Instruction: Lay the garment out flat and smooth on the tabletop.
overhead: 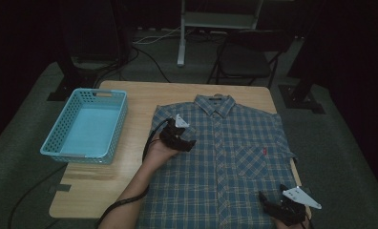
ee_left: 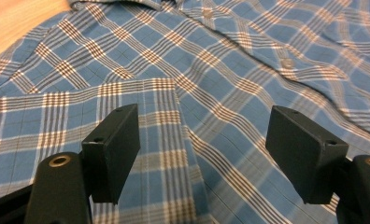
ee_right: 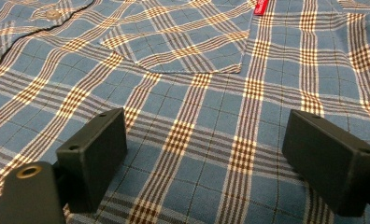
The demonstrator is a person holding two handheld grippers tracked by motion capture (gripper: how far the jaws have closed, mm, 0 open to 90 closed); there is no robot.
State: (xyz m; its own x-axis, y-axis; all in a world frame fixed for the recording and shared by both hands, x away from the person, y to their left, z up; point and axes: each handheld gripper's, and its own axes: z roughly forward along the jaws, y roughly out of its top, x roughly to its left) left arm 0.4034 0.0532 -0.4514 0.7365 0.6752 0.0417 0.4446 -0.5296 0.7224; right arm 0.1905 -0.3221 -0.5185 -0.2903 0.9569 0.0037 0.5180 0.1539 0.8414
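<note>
Blue plaid shirt (overhead: 225,157) lies flat, buttoned, unfolded on your desk (overhead: 134,95) | left gripper (overhead: 184,141) jaws released over a sleeve fold, right gripper (overhead: 273,206) jaws released near hem | folding all ahead, basket (overhead: 84,125) unfilled

Plaid shirt (overhead: 225,157) flat (buttoned) on table

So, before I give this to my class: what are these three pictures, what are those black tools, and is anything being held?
A person works at a wooden table with a hand-held two-jaw clamp in each hand. One picture looks down from above; the other two come from small cameras riding on each clamp, looking along its black jaws. The left gripper hovers over the left chest of a blue plaid shirt spread flat, buttoned, collar away from the person. The right gripper sits near the hem. Both stand open over the cloth; nothing is held. An empty light-blue basket stands to the left.
</note>
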